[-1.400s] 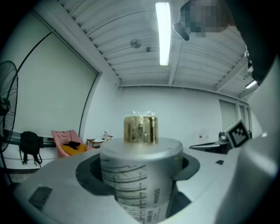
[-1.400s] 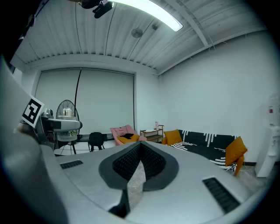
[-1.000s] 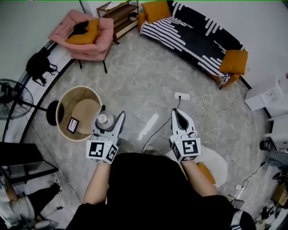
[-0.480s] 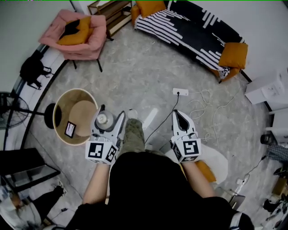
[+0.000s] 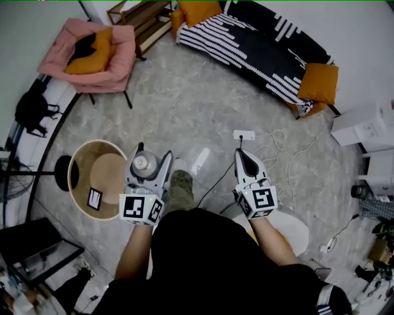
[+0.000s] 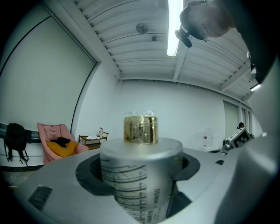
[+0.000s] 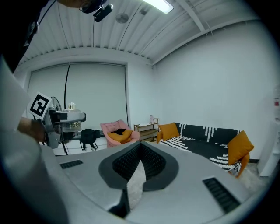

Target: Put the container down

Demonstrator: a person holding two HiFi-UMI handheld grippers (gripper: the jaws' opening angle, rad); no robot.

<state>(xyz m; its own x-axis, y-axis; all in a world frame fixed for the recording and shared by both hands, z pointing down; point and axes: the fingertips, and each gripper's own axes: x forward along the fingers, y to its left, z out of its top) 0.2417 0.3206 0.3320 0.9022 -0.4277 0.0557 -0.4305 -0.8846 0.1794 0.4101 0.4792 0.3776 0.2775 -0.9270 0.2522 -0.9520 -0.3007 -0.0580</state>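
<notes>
Person in a black short-sleeved top [image 5: 203, 258] and olive trousers [image 5: 180, 189], with a pale grey left gripper [image 5: 154, 155] and right gripper [image 5: 241, 154], their jaws lined with dark ribbed pads, each bearing a cube [image 5: 139, 208] of black-and-white square markers.

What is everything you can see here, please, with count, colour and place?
container: one, grey with gold cap, in left tool
table: one, tan, round, left of container
armchair: one, pink, far left
sofa: one, black-and-white, top
cushions: three, orange, one on armchair, two on sofa
shelf: one, wooden, between armchair and sofa
backpack: one, black, left edge
power strip: one, white, floor
left tool: one, grey, shut on container
right tool: one, grey, shut, empty
</notes>
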